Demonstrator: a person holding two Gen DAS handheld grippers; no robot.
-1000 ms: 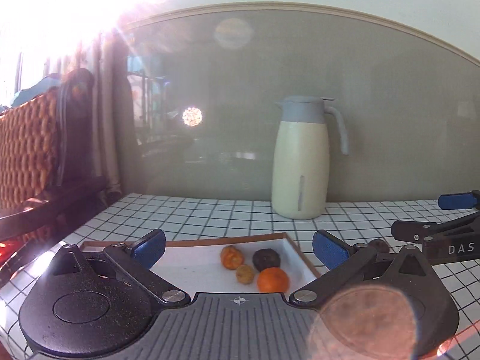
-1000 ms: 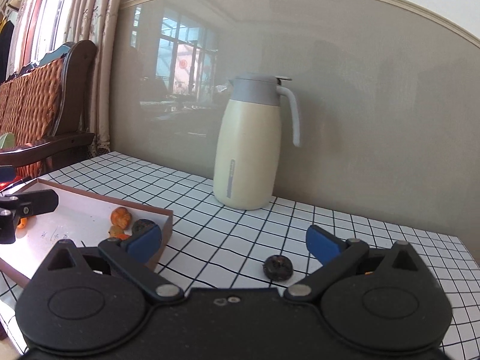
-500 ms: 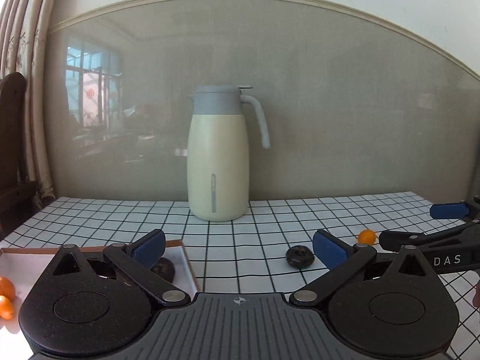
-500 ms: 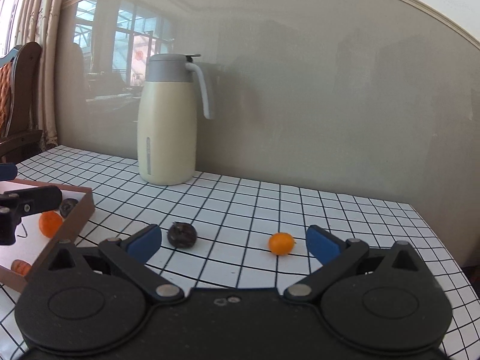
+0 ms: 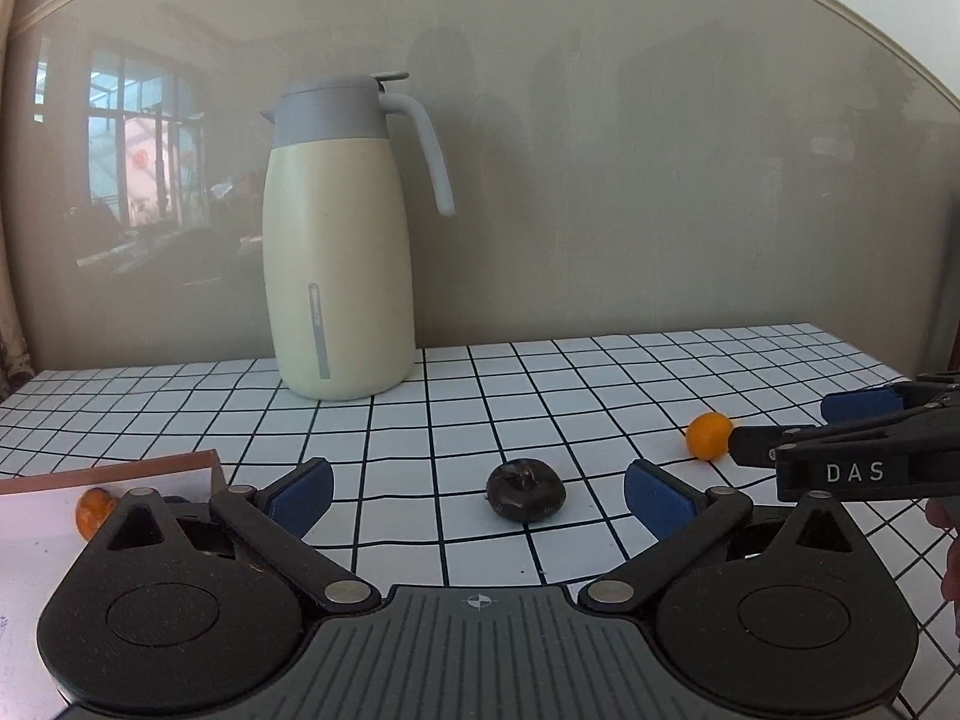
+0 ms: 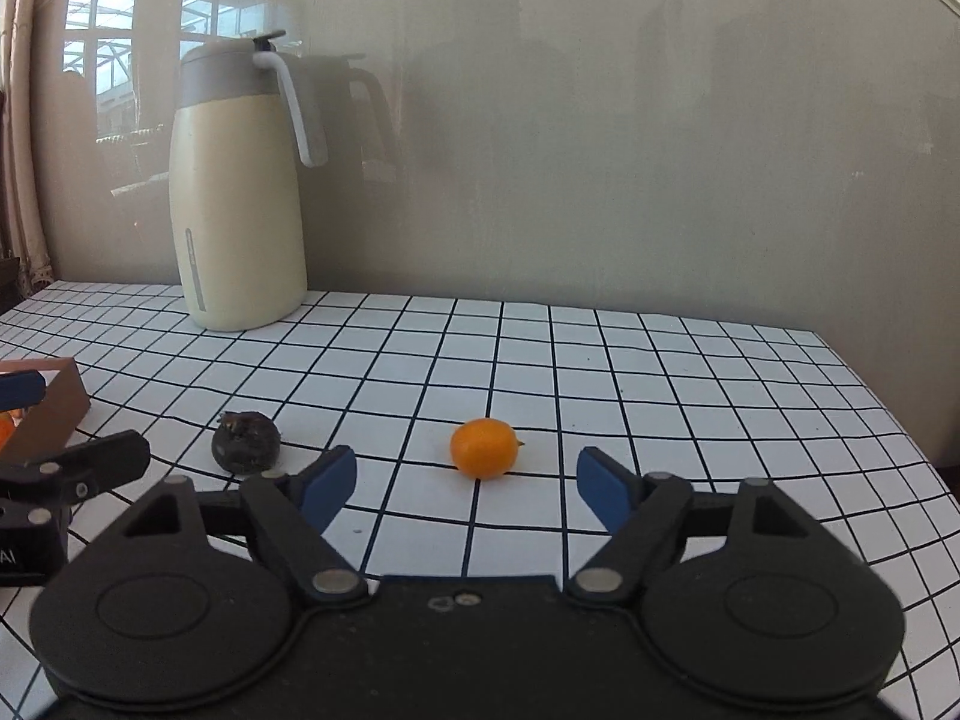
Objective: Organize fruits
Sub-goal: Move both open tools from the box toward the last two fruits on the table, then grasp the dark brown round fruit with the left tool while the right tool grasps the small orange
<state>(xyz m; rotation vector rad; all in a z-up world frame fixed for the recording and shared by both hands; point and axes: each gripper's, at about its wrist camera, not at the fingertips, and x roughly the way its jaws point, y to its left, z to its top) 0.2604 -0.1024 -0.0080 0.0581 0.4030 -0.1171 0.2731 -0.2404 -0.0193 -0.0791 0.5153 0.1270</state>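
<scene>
A dark wrinkled fruit [image 5: 526, 491] lies on the checked tablecloth, just ahead of my left gripper [image 5: 477, 498] and in line with the gap between its blue pads. That gripper is open and touches nothing. A small orange fruit [image 6: 485, 447] lies a little ahead of my right gripper [image 6: 467, 487], centred on its gap. The right jaws are closing, and the pads stand clear of the fruit. The dark fruit [image 6: 246, 443] sits to the left of the orange one. A brown-rimmed white tray [image 5: 120, 463] at the left holds an orange fruit [image 5: 93, 510].
A tall cream jug [image 5: 342, 240] with a grey lid stands at the back of the table against a glossy wall. The table's right edge [image 6: 888, 408] falls off beyond the orange fruit. A bit of a hand [image 5: 948, 546] shows at the right.
Both views have swung right, from the tray to the two loose fruits, and come nearer and lower. The right jaws have narrowed. The tray has slid to the left edge.
</scene>
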